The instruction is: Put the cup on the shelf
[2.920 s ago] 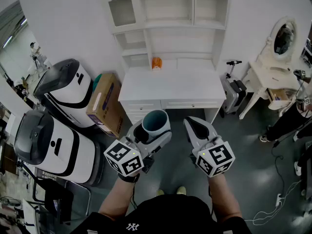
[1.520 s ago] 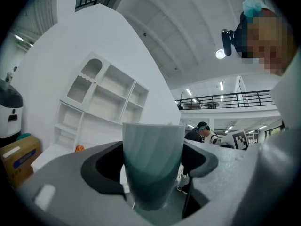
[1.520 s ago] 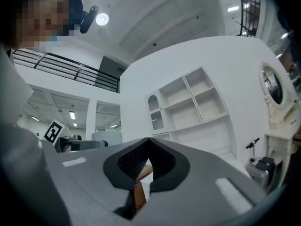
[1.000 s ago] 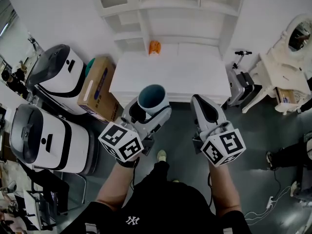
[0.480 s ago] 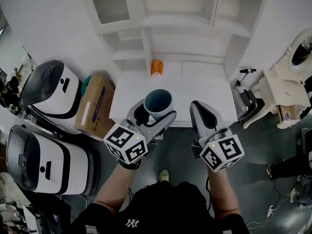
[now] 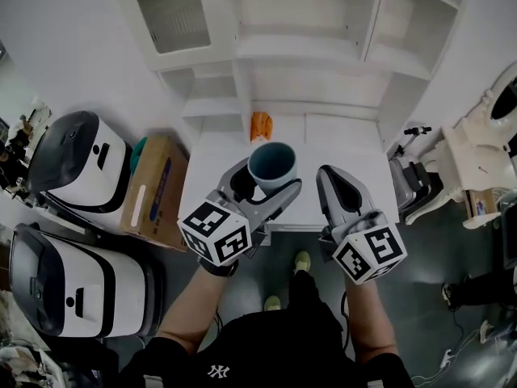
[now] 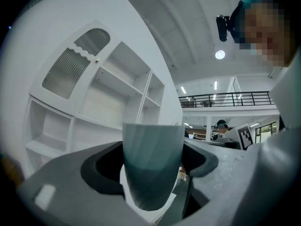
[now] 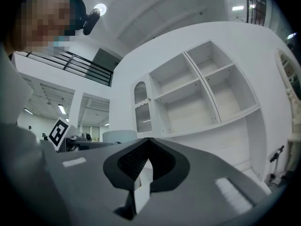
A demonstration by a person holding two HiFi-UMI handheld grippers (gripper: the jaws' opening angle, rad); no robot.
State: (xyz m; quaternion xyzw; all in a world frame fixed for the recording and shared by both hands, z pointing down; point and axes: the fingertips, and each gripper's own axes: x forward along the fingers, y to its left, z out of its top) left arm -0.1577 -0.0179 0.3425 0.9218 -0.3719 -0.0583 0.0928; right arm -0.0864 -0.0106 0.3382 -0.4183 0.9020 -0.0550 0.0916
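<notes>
A grey-blue cup (image 6: 272,165) stands upright between the jaws of my left gripper (image 6: 266,186), which is shut on it. In the left gripper view the cup (image 7: 152,164) fills the middle, with the white shelf unit (image 7: 117,93) behind it. My right gripper (image 6: 338,186) is beside it on the right, shut with nothing held; its jaws meet in the right gripper view (image 8: 143,166). Both grippers hover over the front of the white desk (image 6: 323,144), below the shelf compartments (image 6: 315,79).
A small orange object (image 6: 260,125) sits at the back of the desk. Two white-and-black machines (image 6: 77,168) and a cardboard box (image 6: 149,192) stand on the floor at the left. A white dressing table (image 6: 485,152) and a scooter (image 6: 408,164) stand at the right.
I have stepped closer to the shelf unit. Both grippers have risen and moved forward over the desk edge, the left one still carrying the cup.
</notes>
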